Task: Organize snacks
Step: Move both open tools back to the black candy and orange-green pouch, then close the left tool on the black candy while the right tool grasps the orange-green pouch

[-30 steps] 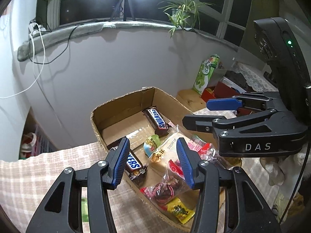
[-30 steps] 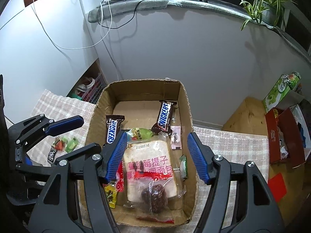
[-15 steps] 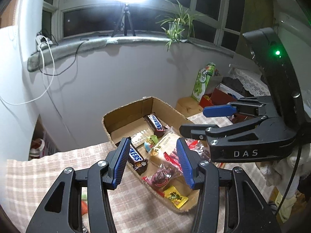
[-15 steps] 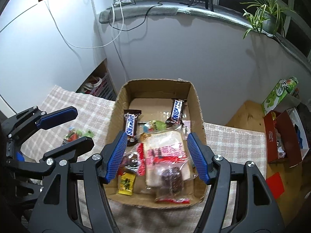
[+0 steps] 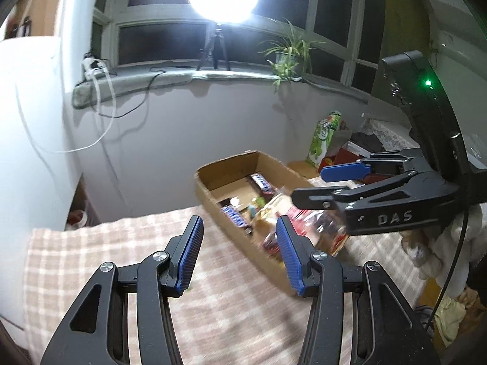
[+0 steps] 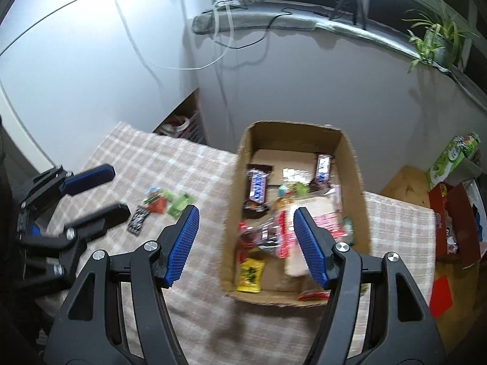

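1. Checked beige cloth covers the surface (image 6: 170,164); the landmark is a cardboard box (image 6: 359,188) standing on it.
2. Inside the box lie most snacks: two chocolate bars (image 6: 258,185) toward its far end, a bread packet and small sweets nearer.
3. Left of the box, well apart from it, a few loose sweets (image 6: 161,202) lie on the cloth.
4. Left hand-held gripper (image 5: 237,255) hangs left of the box, jaws partly open, holding nothing.
5. Right hand-held gripper (image 6: 246,240) hovers over the box's near left wall, jaws wide, empty.
6. Judged step: between picks. Next likely calls for lowering onto one loose sweet and pinching its thin wrapper.
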Action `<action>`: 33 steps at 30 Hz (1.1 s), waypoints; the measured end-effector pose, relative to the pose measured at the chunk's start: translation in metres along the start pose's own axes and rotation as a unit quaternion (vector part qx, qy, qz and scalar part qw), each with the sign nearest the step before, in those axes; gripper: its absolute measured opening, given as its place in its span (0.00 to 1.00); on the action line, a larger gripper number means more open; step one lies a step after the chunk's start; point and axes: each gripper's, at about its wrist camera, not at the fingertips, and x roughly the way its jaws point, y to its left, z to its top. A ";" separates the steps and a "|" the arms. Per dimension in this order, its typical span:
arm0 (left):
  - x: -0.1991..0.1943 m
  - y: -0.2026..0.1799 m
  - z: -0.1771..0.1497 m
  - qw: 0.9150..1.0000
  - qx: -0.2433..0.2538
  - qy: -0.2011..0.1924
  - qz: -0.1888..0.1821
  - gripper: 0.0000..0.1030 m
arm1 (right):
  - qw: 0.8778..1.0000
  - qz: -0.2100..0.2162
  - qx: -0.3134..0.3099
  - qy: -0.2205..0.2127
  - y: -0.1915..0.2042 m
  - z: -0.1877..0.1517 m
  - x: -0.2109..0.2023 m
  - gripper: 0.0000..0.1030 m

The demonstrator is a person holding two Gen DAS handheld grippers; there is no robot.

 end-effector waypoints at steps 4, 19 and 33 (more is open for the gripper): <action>-0.014 0.026 -0.015 1.000 -0.020 -0.004 0.015 0.47 | 1.000 0.024 -0.010 -0.001 0.021 -0.005 0.007 0.65; -0.019 0.128 -0.066 0.990 -0.129 0.018 0.044 0.47 | 0.995 0.081 0.001 0.066 0.073 0.001 0.076 0.65; 0.023 0.090 -0.096 0.993 -0.066 0.095 0.017 0.41 | 0.983 0.124 0.052 0.123 0.093 0.016 0.148 0.57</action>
